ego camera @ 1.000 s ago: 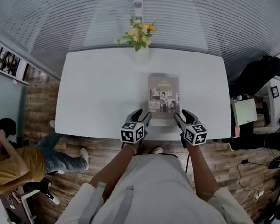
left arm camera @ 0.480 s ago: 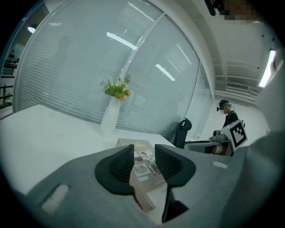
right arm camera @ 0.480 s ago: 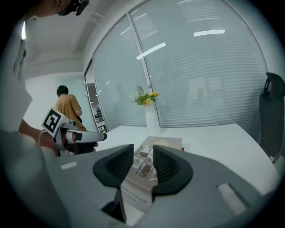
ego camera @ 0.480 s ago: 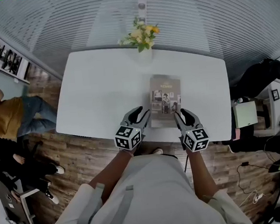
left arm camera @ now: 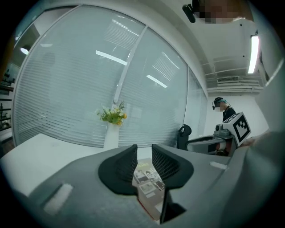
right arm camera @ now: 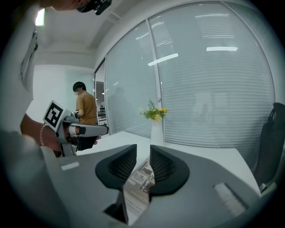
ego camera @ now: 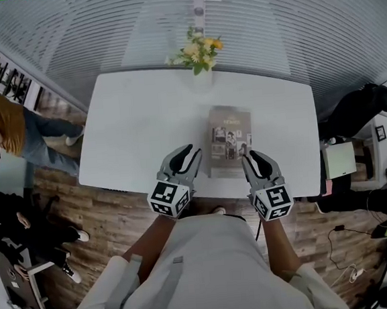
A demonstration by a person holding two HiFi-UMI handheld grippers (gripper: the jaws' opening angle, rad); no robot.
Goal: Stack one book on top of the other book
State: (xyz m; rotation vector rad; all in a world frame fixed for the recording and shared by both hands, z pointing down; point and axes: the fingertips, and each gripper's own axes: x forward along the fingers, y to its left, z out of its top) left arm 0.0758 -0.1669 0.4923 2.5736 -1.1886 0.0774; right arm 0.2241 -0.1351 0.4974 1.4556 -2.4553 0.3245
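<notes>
White tabletop (ego camera: 137, 122) book (ego camera: 230, 139) lies below, between both grippers' (ego camera: 183, 155) (ego camera: 257, 161) fingers (ego camera: 174, 161).

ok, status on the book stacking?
Left gripper, right gripper: jaws just been closing, nothing between them. Books look stacked on table. Flower vase far side, clear.

White table (ego camera: 143, 121), yellow flowers (ego camera: 198, 50), window blinds (ego camera: 102, 30)

The book (ego camera: 230, 140) shows print too small to read.
</notes>
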